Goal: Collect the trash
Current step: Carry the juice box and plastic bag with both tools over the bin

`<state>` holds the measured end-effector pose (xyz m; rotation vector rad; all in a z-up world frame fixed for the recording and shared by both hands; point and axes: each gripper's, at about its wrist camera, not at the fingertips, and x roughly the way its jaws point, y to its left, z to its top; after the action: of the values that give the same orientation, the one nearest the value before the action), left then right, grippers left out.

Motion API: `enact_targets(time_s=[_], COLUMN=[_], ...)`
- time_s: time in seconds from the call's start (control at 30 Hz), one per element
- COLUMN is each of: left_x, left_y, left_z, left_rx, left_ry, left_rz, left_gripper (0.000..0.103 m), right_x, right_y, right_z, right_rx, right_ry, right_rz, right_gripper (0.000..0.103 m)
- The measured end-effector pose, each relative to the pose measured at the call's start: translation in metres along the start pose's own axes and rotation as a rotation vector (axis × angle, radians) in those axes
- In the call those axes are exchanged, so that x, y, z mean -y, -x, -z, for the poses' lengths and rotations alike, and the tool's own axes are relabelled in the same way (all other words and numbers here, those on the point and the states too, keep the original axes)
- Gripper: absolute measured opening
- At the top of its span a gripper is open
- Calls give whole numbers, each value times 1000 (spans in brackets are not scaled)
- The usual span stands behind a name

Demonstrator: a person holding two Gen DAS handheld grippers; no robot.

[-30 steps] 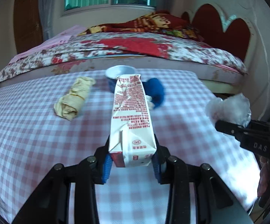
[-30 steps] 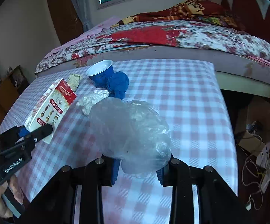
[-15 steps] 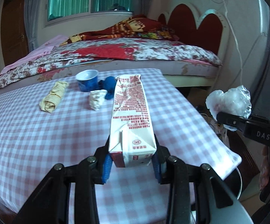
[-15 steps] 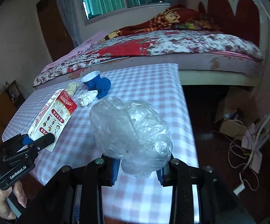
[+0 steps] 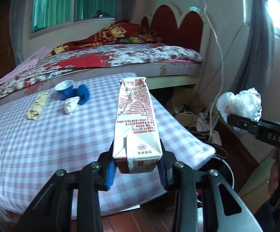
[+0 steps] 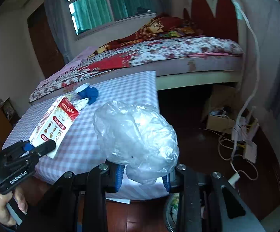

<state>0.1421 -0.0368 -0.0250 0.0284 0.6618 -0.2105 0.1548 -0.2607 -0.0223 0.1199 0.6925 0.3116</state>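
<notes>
My left gripper [image 5: 137, 171] is shut on a white and red milk carton [image 5: 136, 121], held in the air over the table's near right corner; the carton also shows in the right wrist view [image 6: 54, 123]. My right gripper [image 6: 142, 176] is shut on a crumpled clear plastic bag [image 6: 138, 137], held off the table's right edge; the bag also shows at the right of the left wrist view [image 5: 240, 104]. On the checked tablecloth [image 5: 43, 139] lie a blue cup [image 5: 64, 89], a blue wad [image 5: 82, 96], a white crumpled paper [image 5: 71, 106] and a yellow crumpled wrapper [image 5: 37, 106].
A dark round bin rim [image 5: 224, 171] shows below the table's right corner. A bed [image 5: 120, 58] stands behind the table. A cardboard box [image 6: 220, 120], cables and a power strip [image 6: 249, 150] lie on the wooden floor to the right.
Both grippers have pulled back and to the right with their loads, from over the table to past its near right corner. The floor and the bin rim have come into view.
</notes>
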Motion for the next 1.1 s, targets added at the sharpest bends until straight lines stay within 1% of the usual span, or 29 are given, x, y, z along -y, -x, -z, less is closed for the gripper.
enact_targets(time_s=[0.17,0.57,0.73,0.9,1.1], left_x=[32,104,130,154,172], left_y=[-1,-5,-7,-14,-26], left_z=[10,43,53,68,80], left_rx=[-1,-66,-84,-120,-160], left_ry=[-47,-138,-178,-209,-243], left_rz=[40,165,200,234,261], left_gripper=[38,38,38,38,38], right_x=[32,95,115,131,145], right_y=[18,63,69,68,61], right_z=[18,69,90,116,133], right_rx=[5,7,-6,-26,-65], right_ry=[-39,-145,-179,-205,-218], right_rz=[45,134,157,177,186], right_gripper=[34,34,34,34,34])
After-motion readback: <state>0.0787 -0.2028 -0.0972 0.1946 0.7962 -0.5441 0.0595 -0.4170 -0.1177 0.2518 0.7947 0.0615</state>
